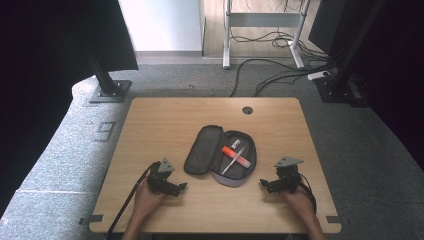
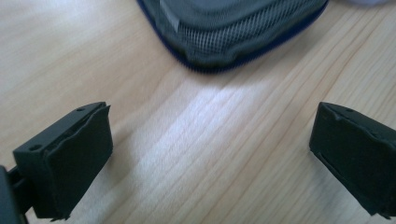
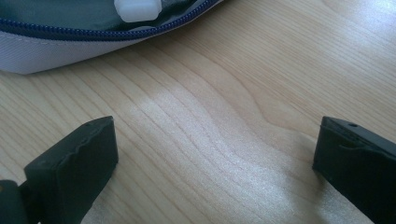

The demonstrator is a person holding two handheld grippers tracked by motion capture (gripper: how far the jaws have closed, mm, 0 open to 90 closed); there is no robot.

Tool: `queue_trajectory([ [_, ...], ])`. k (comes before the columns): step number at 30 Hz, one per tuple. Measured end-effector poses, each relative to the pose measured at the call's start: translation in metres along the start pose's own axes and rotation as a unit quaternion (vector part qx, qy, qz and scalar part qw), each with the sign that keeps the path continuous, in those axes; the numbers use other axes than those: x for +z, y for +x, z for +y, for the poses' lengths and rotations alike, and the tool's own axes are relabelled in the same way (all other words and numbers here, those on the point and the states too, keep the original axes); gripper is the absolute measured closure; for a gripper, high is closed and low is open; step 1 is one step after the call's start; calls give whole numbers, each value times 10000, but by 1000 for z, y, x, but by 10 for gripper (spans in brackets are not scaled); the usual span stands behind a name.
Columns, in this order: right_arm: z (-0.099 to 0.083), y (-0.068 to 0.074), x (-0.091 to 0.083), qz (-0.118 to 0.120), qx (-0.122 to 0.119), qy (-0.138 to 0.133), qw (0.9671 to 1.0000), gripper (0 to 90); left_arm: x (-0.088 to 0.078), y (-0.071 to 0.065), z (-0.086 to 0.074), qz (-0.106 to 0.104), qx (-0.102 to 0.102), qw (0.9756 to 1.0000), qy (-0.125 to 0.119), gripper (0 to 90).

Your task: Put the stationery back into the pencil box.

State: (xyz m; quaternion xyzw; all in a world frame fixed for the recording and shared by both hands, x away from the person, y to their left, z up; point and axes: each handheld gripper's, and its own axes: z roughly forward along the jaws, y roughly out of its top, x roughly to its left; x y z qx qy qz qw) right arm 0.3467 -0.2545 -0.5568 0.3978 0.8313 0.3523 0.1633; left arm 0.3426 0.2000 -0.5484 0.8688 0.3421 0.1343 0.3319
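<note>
From the high view, an open pencil case (image 1: 220, 156) lies near the middle of the wooden tabletop (image 1: 165, 120), its mesh-lined lid folded out to the left and its pale tray to the right. Inside the tray rest an orange highlighter (image 1: 235, 156) and a white pen (image 1: 233, 161), crossing each other. The left claw (image 1: 181, 187) sits on the tabletop just left of the case's near end, held in the person's left hand (image 1: 146, 199), with its cable trailing toward the near edge. The right claw (image 1: 264, 184) sits just right of the case, held in the right hand (image 1: 298, 200). Neither touches the case.

In the left gripper view, the left claw's jaws stand wide apart over bare wood, with nothing between them. The case's mesh lid (image 2: 233, 28) lies ahead of them, near but apart.

In the right gripper view, the right claw's jaws are likewise spread wide over bare wood. The case's pale wall and blue zipper (image 3: 107, 33) cross the upper left, with a white cap (image 3: 137, 9) peeking over the rim.
</note>
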Motion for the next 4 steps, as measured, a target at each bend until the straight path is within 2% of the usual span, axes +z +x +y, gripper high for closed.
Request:
queue_trajectory([
  [1,0,0,0,1,6,1,10000,0,0,0,0,29,8,10000,27,0],
  [3,0,0,0,-3,4,0,10000,0,0,2,0,-19,-114,9999,64,0],
  [4,0,0,0,2,5,0,10000,0,0,3,-1,43,-165,9998,67,0],
])
